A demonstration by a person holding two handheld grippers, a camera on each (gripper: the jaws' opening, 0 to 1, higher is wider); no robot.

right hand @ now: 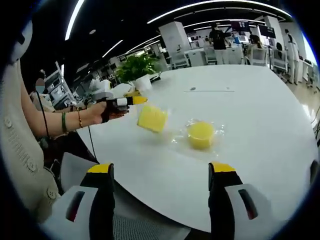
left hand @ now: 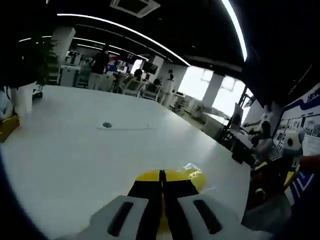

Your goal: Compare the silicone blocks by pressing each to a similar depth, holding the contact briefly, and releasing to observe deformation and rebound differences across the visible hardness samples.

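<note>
In the left gripper view my left gripper is shut, its black tips meeting on top of a yellow silicone block with a bit of clear wrap beside it. In the right gripper view that same gripper, held in a hand, reaches in from the left and touches the upper edge of a square yellow block, which sits tilted. A round yellow block lies on clear plastic to its right, untouched. My right gripper stands open near the table's front edge, with nothing between its fingers.
Both blocks lie on a large white table with a small round port far across it. A potted plant stands at the table's far left. A person's forearm with bracelets comes in from the left. Desks and people fill the background.
</note>
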